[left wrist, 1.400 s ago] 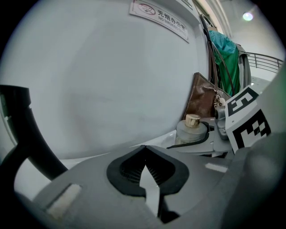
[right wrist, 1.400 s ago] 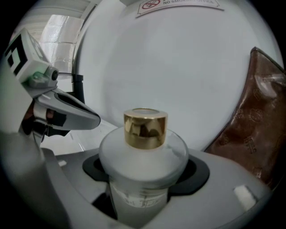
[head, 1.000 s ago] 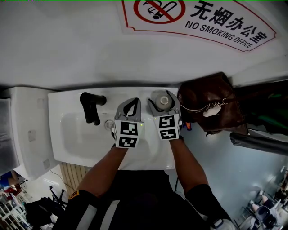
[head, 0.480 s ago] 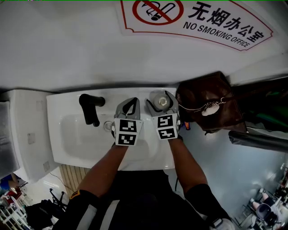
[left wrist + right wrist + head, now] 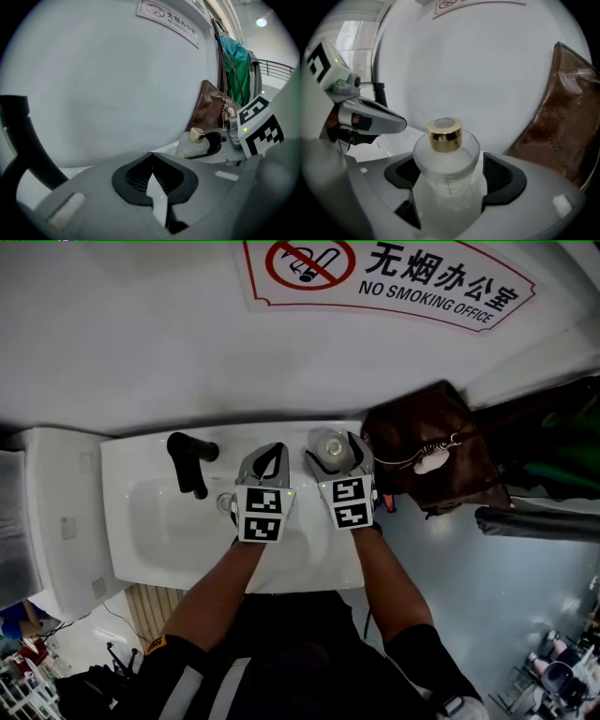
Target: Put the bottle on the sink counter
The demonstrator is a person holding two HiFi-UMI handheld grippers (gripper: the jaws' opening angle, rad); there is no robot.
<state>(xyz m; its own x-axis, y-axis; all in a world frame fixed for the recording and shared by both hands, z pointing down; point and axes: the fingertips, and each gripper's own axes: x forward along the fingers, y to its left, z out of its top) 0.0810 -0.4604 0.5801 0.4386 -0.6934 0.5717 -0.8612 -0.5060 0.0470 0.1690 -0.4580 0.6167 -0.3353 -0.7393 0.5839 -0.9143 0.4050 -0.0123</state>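
The bottle (image 5: 328, 441) stands on the counter (image 5: 120, 521) at its back right corner, close to the wall (image 5: 141, 343). It is between the fingers (image 5: 359, 454) of the right gripper (image 5: 331, 448), which are opening. The left gripper (image 5: 275, 451) hangs just left of it, over the right part of the basin (image 5: 164, 521), its fingers together. The faucet (image 5: 190, 463) sits at the counter's back edge, left of both grippers, its spout reaching over the basin. A bag (image 5: 427, 460) is off the counter's right edge, just beside the bottle. A sign (image 5: 375, 277) is on the wall behind and above the counter.
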